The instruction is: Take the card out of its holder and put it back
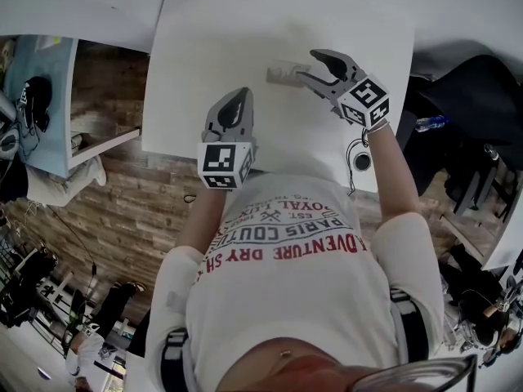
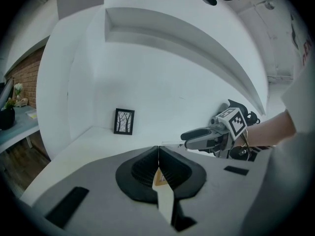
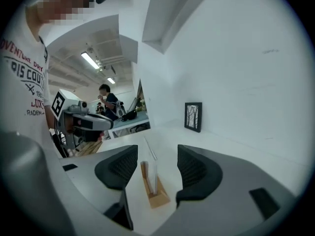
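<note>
My left gripper (image 1: 239, 96) hovers over the near part of the white table (image 1: 204, 39). In the left gripper view its jaws (image 2: 158, 154) are shut on a white card (image 2: 165, 196) with a tan patch, seen edge-on. The holder (image 1: 283, 73), a small wooden base with a clear upright panel (image 3: 151, 183), stands further back on the table. My right gripper (image 1: 308, 65) is at the holder. Its jaws (image 3: 156, 154) stand open on either side of the holder without touching it. The left gripper view shows the right gripper (image 2: 197, 137) off to its right.
A small framed picture (image 2: 124, 121) leans against the wall at the table's back (image 3: 193, 116). A black round object with a cable (image 1: 362, 160) lies near the table's right front edge. A bottle (image 1: 429, 123) is off to the right. Wooden floor lies left of the table.
</note>
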{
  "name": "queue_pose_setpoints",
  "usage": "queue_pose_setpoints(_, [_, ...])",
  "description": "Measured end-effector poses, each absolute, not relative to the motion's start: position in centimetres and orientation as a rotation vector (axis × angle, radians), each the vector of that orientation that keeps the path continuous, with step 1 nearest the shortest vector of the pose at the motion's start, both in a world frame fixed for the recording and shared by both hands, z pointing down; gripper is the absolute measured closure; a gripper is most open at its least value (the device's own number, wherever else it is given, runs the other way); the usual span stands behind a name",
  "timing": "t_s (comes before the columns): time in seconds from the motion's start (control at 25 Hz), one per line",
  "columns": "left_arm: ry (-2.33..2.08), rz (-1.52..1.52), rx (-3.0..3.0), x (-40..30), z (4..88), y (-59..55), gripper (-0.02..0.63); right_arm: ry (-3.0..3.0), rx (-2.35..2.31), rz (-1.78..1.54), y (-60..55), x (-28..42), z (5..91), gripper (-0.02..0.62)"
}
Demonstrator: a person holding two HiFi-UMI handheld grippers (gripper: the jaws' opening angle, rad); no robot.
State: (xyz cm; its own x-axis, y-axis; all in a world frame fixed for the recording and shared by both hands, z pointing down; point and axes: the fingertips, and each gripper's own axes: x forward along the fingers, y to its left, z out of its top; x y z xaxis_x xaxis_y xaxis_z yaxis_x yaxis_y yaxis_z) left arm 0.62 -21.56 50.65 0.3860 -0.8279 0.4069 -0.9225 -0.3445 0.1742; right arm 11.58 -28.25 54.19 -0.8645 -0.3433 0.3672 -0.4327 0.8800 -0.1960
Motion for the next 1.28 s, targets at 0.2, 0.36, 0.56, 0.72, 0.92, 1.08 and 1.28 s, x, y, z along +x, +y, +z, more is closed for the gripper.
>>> queue_pose_setpoints(0.2, [-1.482, 0.316, 2.365, 1.8, 49.1, -22.2, 0.581, -2.771, 0.887, 0.289, -27.5, 13.5, 49.5, 0.351])
queue_pose_setpoints(0.36, [-1.452, 0.289, 2.421, 2.7, 48.0, -22.1, 0.581, -2.742, 1.131, 0.238, -25.6, 14.7, 47.2, 0.369])
queue_pose_setpoints(0.56, [-1.404, 0.234, 2.508, 3.7, 45.8, -21.9, 0.581, -2.545, 1.547, 0.307, -23.4, 17.5, 46.7, 0.534])
queue_pose_setpoints(0.72, [-1.368, 0.209, 2.562, 4.3, 44.5, -21.1, 0.581, -2.447, 1.713, 0.387, -21.0, 18.7, 47.4, 0.562])
queue_pose_setpoints(0.92, [-1.334, 0.181, 2.619, 4.7, 43.1, -20.7, 0.581, -2.397, 1.756, 0.311, -19.2, 18.4, 46.6, 0.571])
queue_pose_setpoints(1.08, [-1.308, 0.181, 2.634, 4.7, 42.9, -20.1, 0.581, -2.369, 1.791, 0.327, -18.4, 18.0, 46.4, 0.571])
queue_pose_setpoints(1.28, [-1.302, 0.186, 2.63, 4.0, 42.8, -19.8, 0.581, -2.352, 1.823, 0.384, -17.9, 17.6, 46.6, 0.571])
